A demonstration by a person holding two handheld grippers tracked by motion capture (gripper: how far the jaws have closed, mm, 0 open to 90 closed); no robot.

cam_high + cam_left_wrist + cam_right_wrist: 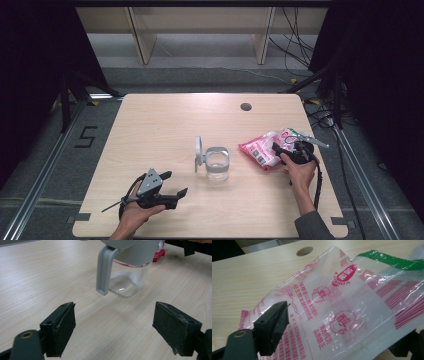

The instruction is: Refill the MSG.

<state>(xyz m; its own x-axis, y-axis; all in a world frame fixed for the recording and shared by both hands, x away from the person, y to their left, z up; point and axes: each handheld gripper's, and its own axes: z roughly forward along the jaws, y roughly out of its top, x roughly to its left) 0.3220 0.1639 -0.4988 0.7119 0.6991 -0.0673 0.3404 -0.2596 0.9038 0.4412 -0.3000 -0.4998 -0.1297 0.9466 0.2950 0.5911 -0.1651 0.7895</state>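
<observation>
Right gripper point(289, 151) jaws clamp the plastic bag point(262, 146) at table's 3 o'clock. Left gripper point(172, 186) jaws gape, empty, 7 o'clock of the clear jar point(217, 164). Risk: slick film slipping free, or the unsteadied jar tipping.

Support surface: a light wood-grain table point(150, 130) with rounded corners. A round cable hole point(245, 106) sits in the top near the far edge, right of centre. Standing directly on the table near its middle is a clear jar point(217, 164) with a grey collar and an open hinged lid. To its right lies a pink-and-white printed plastic bag point(262, 148), apparently resting partly on the tabletop.
</observation>
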